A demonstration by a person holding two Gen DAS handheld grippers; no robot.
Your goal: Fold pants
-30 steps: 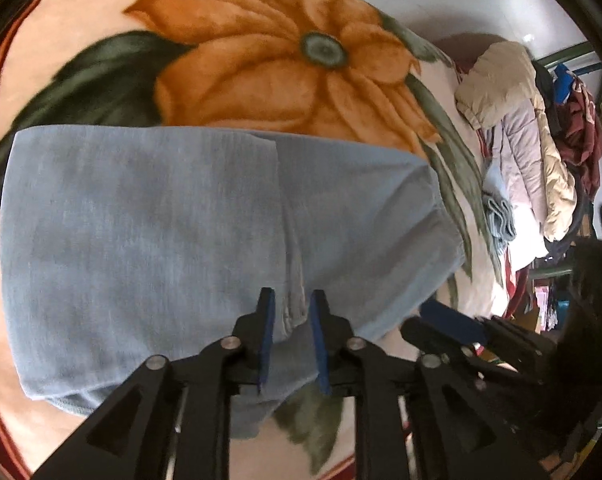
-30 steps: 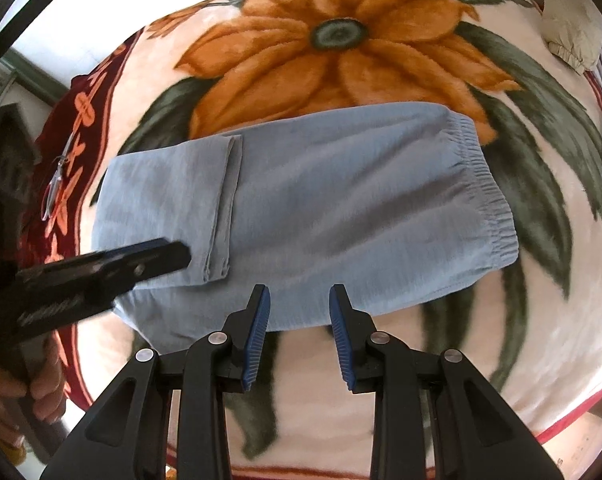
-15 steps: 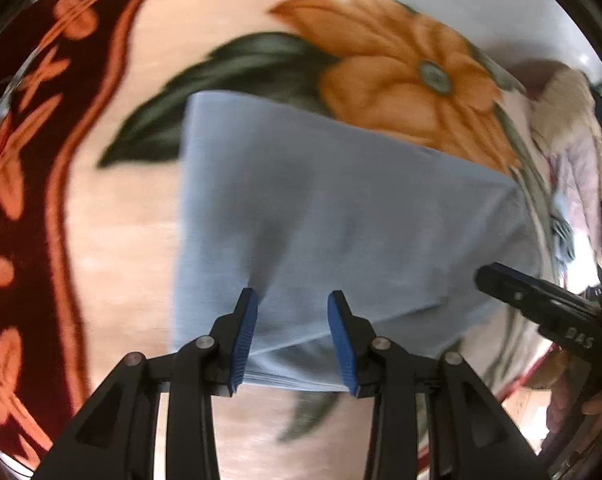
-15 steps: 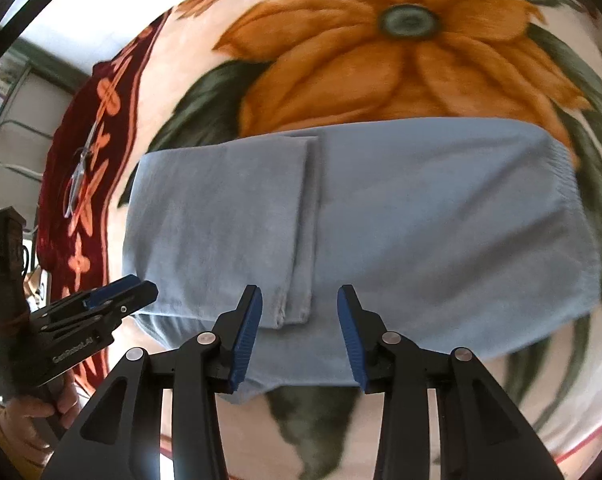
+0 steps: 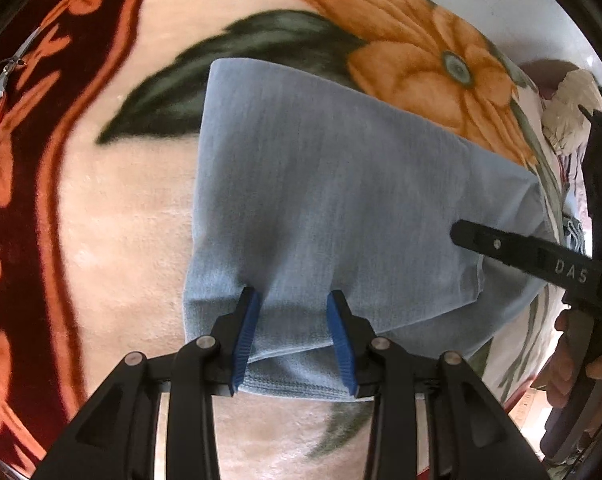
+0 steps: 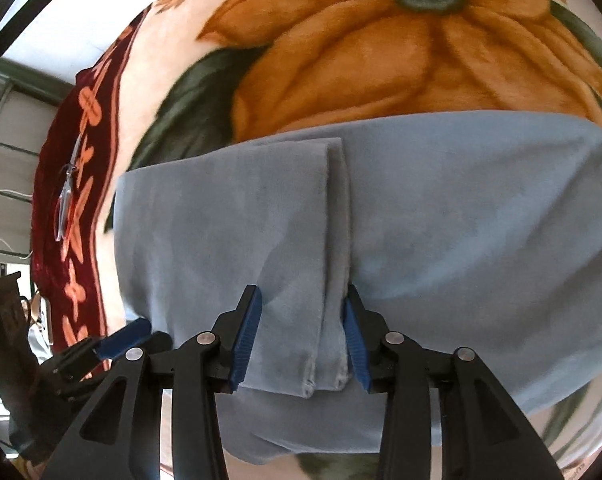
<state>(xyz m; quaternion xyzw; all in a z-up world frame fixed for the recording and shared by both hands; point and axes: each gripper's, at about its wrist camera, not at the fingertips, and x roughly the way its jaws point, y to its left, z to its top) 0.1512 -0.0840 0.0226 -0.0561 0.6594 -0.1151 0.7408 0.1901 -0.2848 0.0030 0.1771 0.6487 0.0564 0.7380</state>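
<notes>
Light blue-grey pants point(image 5: 341, 184) lie folded on a floral blanket point(image 5: 121, 220). The leg ends are laid over the body, and their hems point(image 6: 333, 240) run toward the near edge. My left gripper point(image 5: 293, 308) points steeply down at the near left corner of the pants. It is open, its blue pads straddle the fabric, and its tips touch the cloth. Over the hems at the near edge my right gripper point(image 6: 301, 304) is open too, one pad on each side of the hem strip. The right gripper point(image 5: 501, 244) shows at the edge of the left wrist view and the left gripper point(image 6: 125, 336) low in the right wrist view.
A small metal tool point(image 6: 67, 200) lies on the blanket's dark red border to the left. A heap of clothes point(image 5: 569, 108) sits beyond the bed's far right end. A person's hand point(image 5: 569, 364) holds the right gripper's handle. The bed's near edge is just below the pants.
Both grippers have shifted left along the pants and sunk closer to them. The left went from the hems to the folded left end, the right onto the hems. Both jaws have widened.
</notes>
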